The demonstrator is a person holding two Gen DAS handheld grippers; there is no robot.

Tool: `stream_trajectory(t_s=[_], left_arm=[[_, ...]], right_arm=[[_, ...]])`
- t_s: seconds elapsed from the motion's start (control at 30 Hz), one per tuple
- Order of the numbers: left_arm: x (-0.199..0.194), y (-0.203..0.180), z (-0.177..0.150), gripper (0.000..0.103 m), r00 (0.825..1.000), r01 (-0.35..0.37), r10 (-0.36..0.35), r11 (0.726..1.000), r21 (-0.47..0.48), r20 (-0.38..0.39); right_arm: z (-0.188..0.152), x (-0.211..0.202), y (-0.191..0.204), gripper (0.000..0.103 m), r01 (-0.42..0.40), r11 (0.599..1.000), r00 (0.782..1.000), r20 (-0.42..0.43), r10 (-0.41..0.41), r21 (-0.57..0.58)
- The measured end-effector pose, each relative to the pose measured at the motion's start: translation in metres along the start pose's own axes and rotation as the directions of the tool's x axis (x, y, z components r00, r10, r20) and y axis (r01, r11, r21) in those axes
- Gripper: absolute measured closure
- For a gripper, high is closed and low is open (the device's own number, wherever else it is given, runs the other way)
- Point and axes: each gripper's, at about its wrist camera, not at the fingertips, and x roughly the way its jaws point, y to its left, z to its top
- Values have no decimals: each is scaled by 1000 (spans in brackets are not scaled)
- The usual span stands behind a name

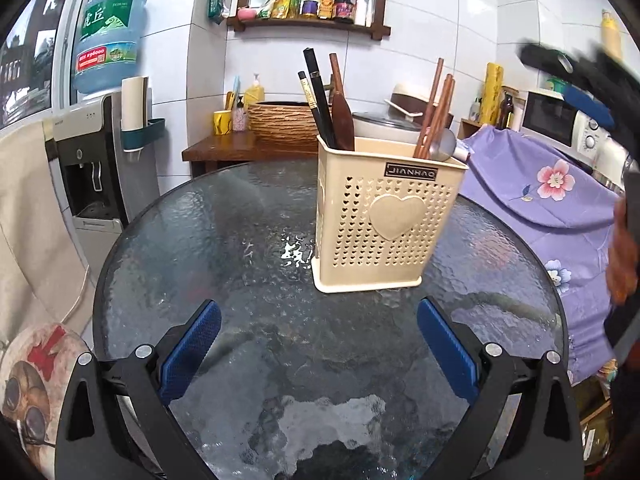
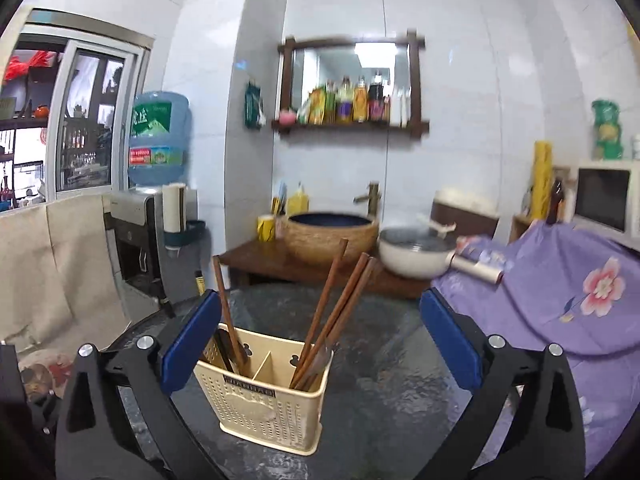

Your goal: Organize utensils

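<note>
Both pairs of blue-padded fingers stand spread wide with nothing between them — left gripper [image 1: 319, 336] low over the glass counter [image 1: 224, 240], right gripper [image 2: 320, 336] just above the cream utensil holder [image 2: 264, 392]. Brown chopsticks [image 2: 332, 320] lean upright in its right compartment.

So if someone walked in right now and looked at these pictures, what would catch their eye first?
Probably the cream utensil holder with its heart emblem, standing on the round dark glass table and bristling with brown chopsticks, dark utensils and a metal spoon. Next, the open blue-padded left hand-held gripper low in front of it, holding nothing. Behind, the purple floral cloth at the right and the blue water jug at the left stand out.
</note>
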Motion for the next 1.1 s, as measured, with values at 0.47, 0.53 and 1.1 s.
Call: stream_trajectory(t_s=[0.47,0.53,1.1], left_arm=[[-60,-1,-62,6,992,-34,30,999,31,121],[-68,-7,-65,6,992,-24,18,999,47,124],[-127,-32,-88,6,979,-1,-6,999,34,205]], right_arm=[[-149,-115,-6,5,35,996,994,-108,-25,84],[-157,-126,-1,5,4,998,989,-148,5,57],[-159,-202,-12,5,-8,988,996,-85,21,152]])
